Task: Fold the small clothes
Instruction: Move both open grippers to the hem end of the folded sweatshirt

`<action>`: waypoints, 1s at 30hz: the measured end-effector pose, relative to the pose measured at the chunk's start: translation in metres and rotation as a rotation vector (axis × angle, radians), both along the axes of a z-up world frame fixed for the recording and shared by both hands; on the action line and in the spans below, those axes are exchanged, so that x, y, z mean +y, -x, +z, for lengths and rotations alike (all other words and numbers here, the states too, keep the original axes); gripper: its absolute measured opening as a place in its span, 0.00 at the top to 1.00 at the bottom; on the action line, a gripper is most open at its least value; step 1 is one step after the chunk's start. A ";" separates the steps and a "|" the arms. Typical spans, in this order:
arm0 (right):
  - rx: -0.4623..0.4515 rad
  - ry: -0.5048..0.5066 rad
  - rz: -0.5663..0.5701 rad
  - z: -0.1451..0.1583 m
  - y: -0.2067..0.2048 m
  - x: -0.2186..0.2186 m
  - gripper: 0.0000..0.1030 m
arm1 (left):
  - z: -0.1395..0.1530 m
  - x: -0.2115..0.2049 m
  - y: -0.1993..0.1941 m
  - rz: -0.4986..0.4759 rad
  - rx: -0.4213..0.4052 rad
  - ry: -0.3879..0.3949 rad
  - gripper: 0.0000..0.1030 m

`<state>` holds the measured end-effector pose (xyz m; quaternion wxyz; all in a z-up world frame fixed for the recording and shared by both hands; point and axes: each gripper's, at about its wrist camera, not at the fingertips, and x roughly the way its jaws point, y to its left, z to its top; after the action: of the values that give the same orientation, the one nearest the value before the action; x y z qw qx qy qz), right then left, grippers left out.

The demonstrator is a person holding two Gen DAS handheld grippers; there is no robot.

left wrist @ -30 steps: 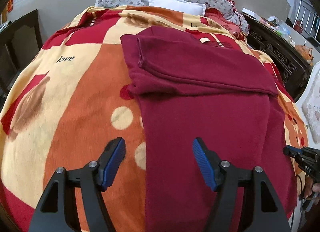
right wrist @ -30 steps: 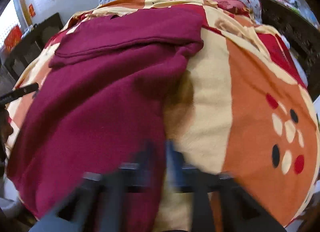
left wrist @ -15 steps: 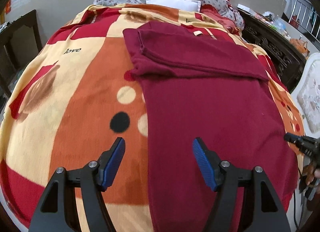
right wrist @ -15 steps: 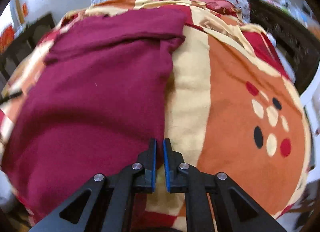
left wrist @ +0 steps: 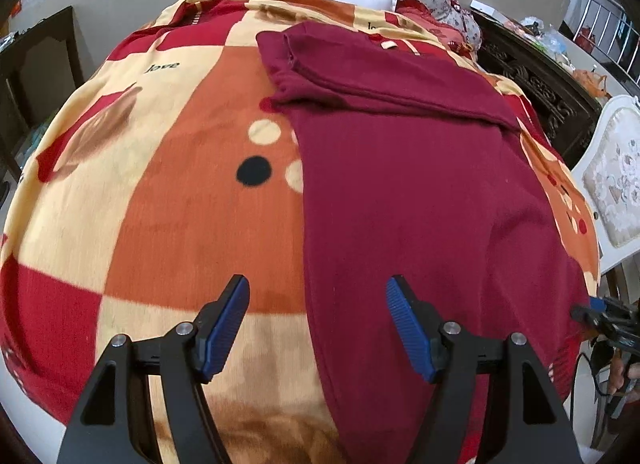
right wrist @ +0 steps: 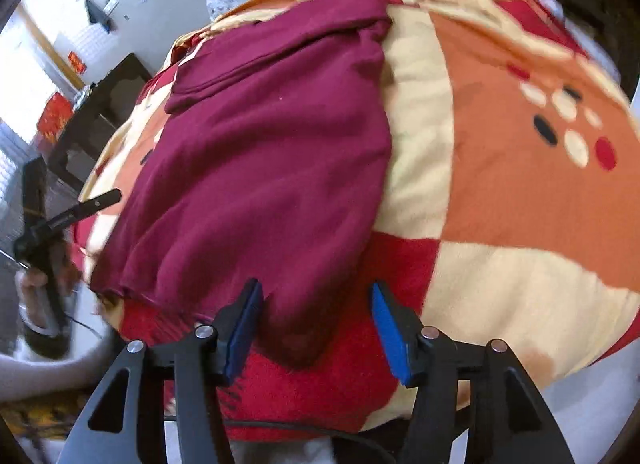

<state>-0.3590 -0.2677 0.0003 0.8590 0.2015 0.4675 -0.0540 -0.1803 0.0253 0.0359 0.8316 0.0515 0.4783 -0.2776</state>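
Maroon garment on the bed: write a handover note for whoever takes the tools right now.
Left tool: open, holding nothing, over the garment's left edge near the hem.
Right tool: jaws have just been opening; the garment's near right corner lies between them, not pinched.
Maroon garment: flat on the patterned blanket, hem toward you.
Done: a sleeve is folded across the far end.
Left: probably fold the body up from the hem, then smooth it.
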 end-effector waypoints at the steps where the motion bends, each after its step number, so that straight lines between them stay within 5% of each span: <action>1: 0.005 0.052 0.007 0.000 0.000 0.005 0.82 | -0.001 0.001 0.002 -0.002 0.001 -0.008 0.32; 2: 0.012 0.107 0.017 0.001 0.000 0.011 0.90 | -0.002 0.004 0.006 -0.004 0.003 -0.019 0.32; 6: 0.007 0.192 0.026 0.012 0.014 0.014 0.92 | -0.004 0.019 0.020 0.010 0.017 -0.016 0.32; 21: -0.020 0.088 -0.003 -0.004 0.030 0.003 0.90 | -0.021 0.021 0.043 0.032 0.061 -0.021 0.27; 23: -0.025 0.051 -0.012 -0.006 0.030 -0.002 0.87 | -0.021 0.021 0.046 0.031 0.055 -0.028 0.26; 27: -0.039 -0.083 -0.060 -0.017 0.034 -0.021 0.58 | -0.023 0.019 0.048 0.029 0.055 -0.035 0.23; 30: -0.047 -0.081 -0.049 -0.017 0.035 -0.018 0.54 | -0.024 0.018 0.049 0.021 0.050 -0.047 0.21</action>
<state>-0.3937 -0.2861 -0.0166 0.8593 0.2489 0.4439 -0.0512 -0.2294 0.0428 0.0121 0.8208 0.0592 0.5058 -0.2588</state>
